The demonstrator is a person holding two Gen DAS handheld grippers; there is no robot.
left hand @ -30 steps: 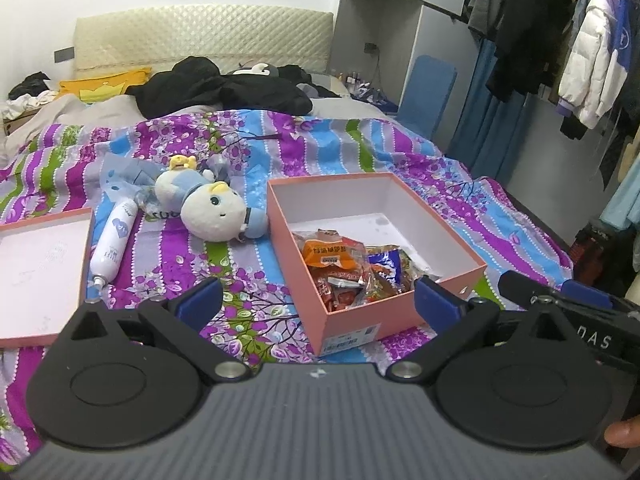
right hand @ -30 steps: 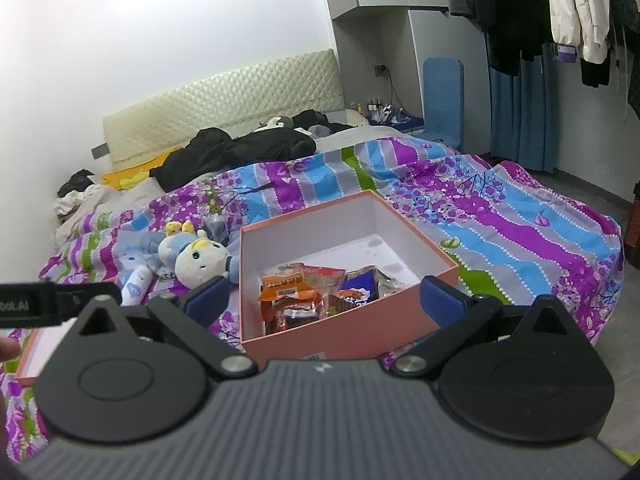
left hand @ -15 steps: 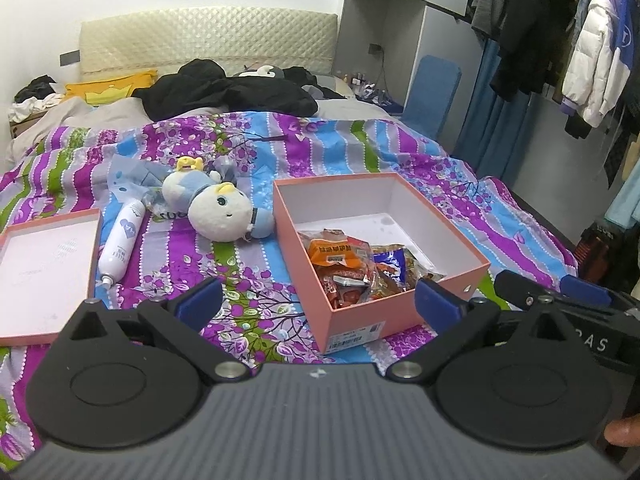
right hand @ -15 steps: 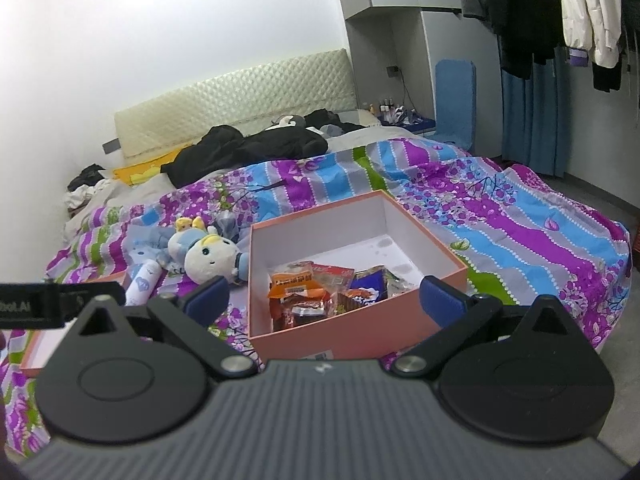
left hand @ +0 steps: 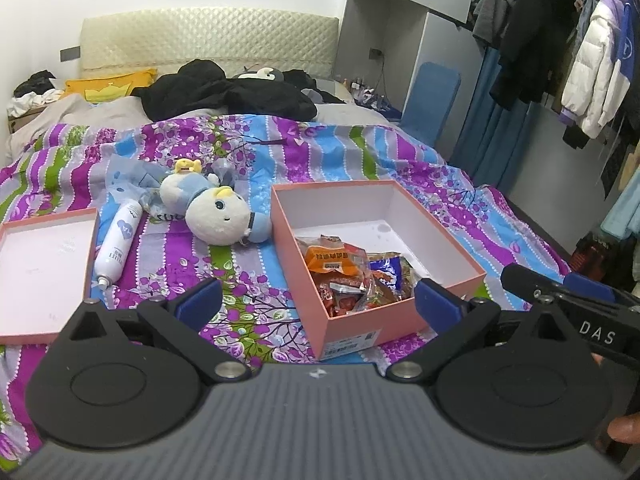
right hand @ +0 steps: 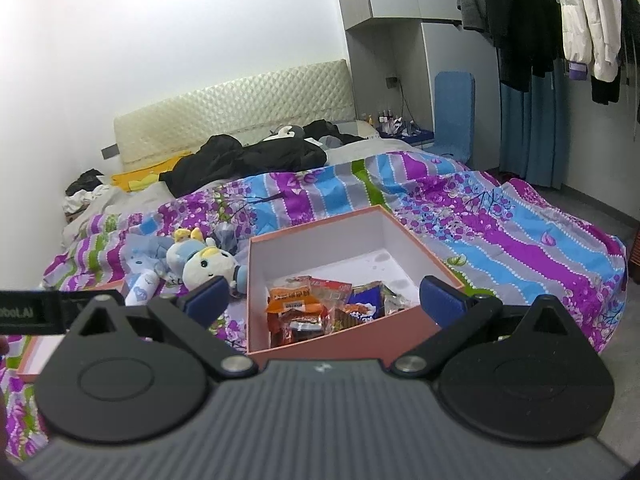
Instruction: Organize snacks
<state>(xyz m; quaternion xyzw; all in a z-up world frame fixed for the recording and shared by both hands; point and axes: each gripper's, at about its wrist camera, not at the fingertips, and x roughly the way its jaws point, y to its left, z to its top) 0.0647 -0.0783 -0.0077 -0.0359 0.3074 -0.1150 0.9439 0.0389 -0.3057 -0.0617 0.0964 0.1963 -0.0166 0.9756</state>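
A pink open box (left hand: 436, 236) (right hand: 420, 246) rests on the striped bedspread, with several snack packets (left hand: 344, 272) (right hand: 316, 308) piled in its near corner. Its pink lid (left hand: 44, 268) lies upside down at the left. My left gripper (left hand: 318, 302) is open and empty, held above the bed just before the box's near left corner. My right gripper (right hand: 324, 296) is also open and empty, hovering in front of the box's near wall. The right gripper's body shows at the right edge of the left wrist view.
A plush doll (left hand: 216, 216) (right hand: 204, 264) and a white spray bottle (left hand: 118, 246) (right hand: 140, 286) lie left of the box. Black clothes (left hand: 224, 92) are piled near the headboard. Coats (left hand: 596, 64) hang on a rack at the right, beside a blue chair (left hand: 430, 96).
Both grippers have drawn back and risen slightly, so the box and bed look a little farther away. Jaws stay open and nothing on the bed has moved.
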